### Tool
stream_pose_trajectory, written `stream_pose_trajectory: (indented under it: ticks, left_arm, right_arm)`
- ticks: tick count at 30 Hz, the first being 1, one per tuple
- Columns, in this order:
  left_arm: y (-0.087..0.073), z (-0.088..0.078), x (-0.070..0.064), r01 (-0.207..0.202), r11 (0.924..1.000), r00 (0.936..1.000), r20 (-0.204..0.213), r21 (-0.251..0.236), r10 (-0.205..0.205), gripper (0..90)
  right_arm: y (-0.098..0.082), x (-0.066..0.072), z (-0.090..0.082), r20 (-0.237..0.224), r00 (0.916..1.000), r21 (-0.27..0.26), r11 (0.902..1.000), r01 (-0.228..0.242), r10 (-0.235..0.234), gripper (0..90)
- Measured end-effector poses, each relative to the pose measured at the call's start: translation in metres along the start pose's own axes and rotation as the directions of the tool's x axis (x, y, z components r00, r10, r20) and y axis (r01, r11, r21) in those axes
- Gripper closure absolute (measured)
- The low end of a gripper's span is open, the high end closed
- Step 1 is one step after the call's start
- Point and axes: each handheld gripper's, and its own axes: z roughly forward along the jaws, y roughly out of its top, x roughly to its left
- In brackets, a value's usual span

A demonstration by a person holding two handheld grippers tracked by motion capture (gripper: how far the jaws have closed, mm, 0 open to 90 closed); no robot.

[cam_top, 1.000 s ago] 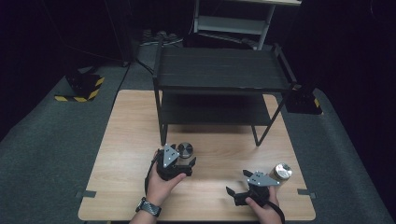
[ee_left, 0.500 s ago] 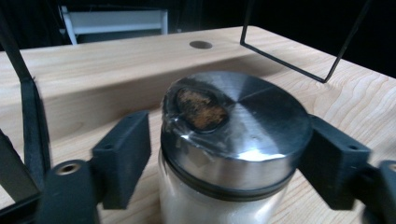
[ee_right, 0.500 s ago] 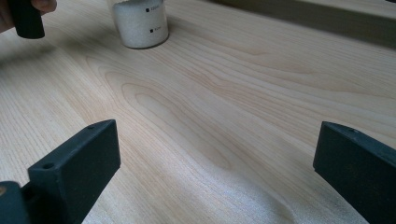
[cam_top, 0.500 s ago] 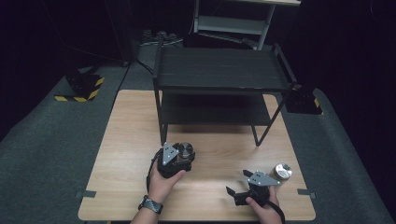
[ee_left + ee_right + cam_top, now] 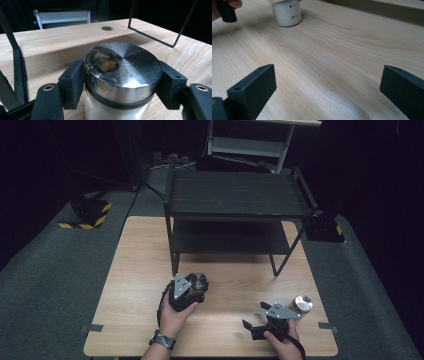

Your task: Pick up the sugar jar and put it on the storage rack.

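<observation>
Steel caps the jar (image 5: 122,75), a brushed lid with a brown patch under clear tape at its left; the white-filled body carries small black marks too tiny to read. It stands low and centre-left in the high view. The left gripper (image 5: 122,85) has just been closing, both pads now pressing its lid. The right gripper (image 5: 327,92) gapes over bare table (image 5: 332,50).
</observation>
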Motion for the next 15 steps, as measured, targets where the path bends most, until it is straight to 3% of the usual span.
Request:
stream_pose_trajectory:
  ticks: [6, 15]
  left_arm:
    - [0.0004, -0.0021, -0.0001, 0.027, 0.9996, 0.9995, -0.015, -0.002, -0.027, 32.8]
    - [0.0071, -0.0094, -0.0056, -0.014, 0.9996, 0.9998, -0.013, -0.024, 0.014, 32.9]
  right_arm:
    - [0.0, -0.0006, 0.0, -0.002, 1.0, 0.0, 1.0, -0.002, 0.002, 0.7]
    - [0.0002, -0.0011, 0.0001, -0.002, 1.0, 0.001, 1.0, -0.006, 0.006, 0.7]
